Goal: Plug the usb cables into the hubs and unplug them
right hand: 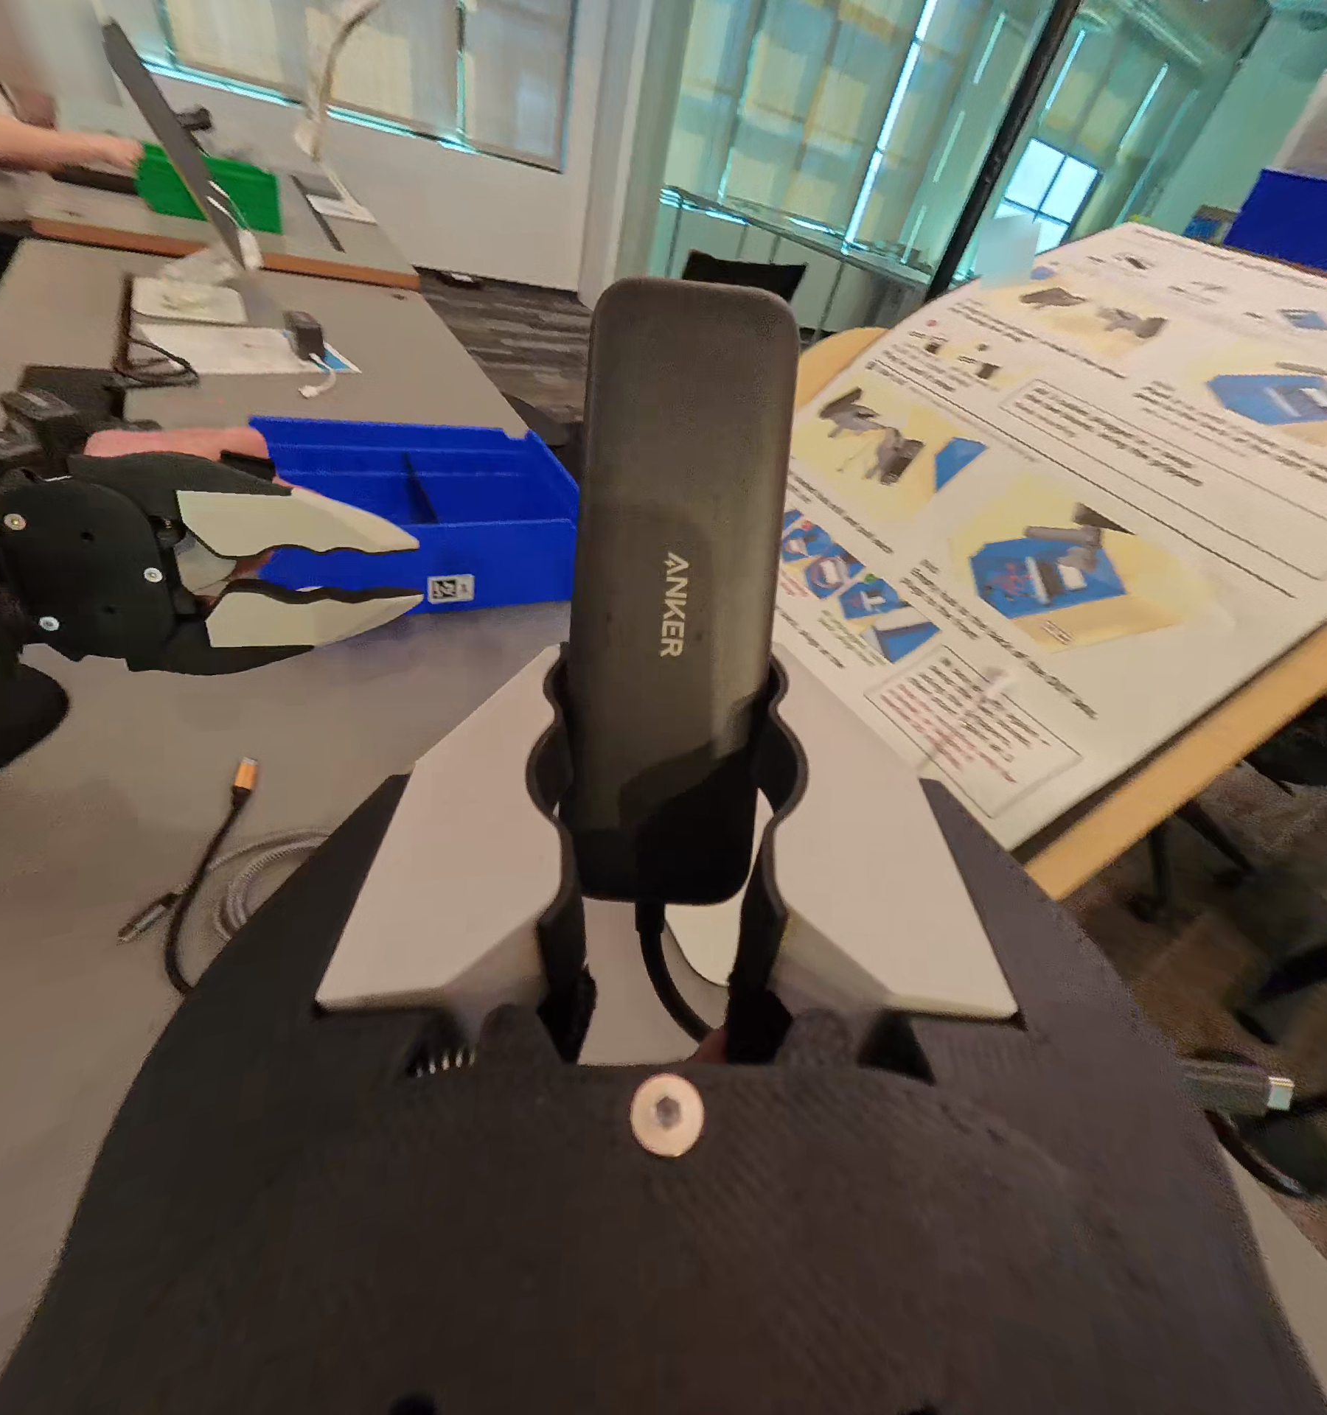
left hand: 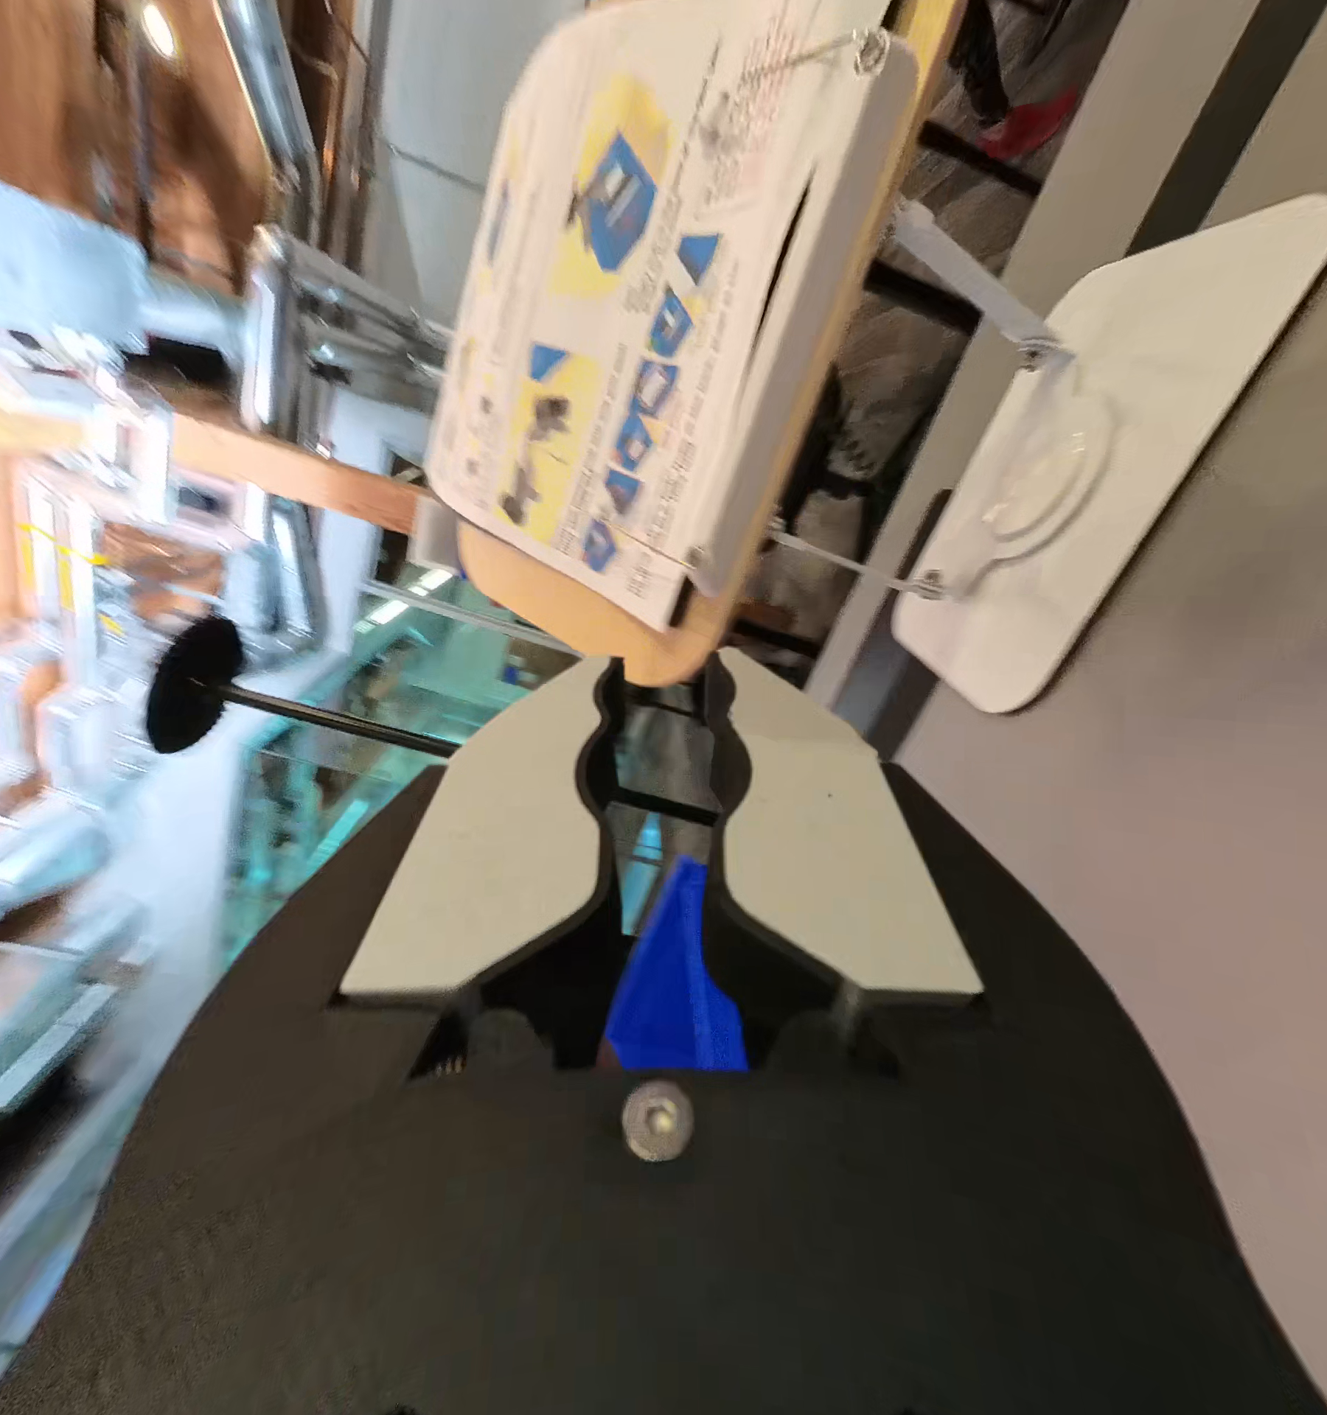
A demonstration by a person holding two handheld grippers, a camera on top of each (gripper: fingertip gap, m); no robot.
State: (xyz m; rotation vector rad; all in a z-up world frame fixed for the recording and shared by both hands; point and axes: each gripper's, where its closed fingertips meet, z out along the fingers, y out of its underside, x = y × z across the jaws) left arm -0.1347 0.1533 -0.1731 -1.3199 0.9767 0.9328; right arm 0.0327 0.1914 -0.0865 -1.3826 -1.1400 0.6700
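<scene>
My right gripper point(right hand: 668, 674) is shut on a black USB hub point(right hand: 683, 536) and holds it upright above the grey table point(right hand: 109, 735). The hub's short black lead point(right hand: 656, 972) hangs down between the fingers. A braided USB cable point(right hand: 262, 865) with an orange-tipped plug point(right hand: 245, 773) lies on the table to the lower left. My left gripper point(right hand: 415, 573) hovers at the left in front of a blue bin point(right hand: 415, 490), jaws slightly apart and empty. Its own view is blurred and tilted: the fingers point(left hand: 507, 842) stand a little apart with nothing between them.
A tilted board with an instruction sheet point(right hand: 1066, 498) stands to the right, and it also shows in the left wrist view point(left hand: 607, 306). A silver-tipped plug point(right hand: 1258, 1087) lies at the lower right. A laptop point(right hand: 185, 168), papers and a person's arm point(right hand: 32, 149) are at the far left.
</scene>
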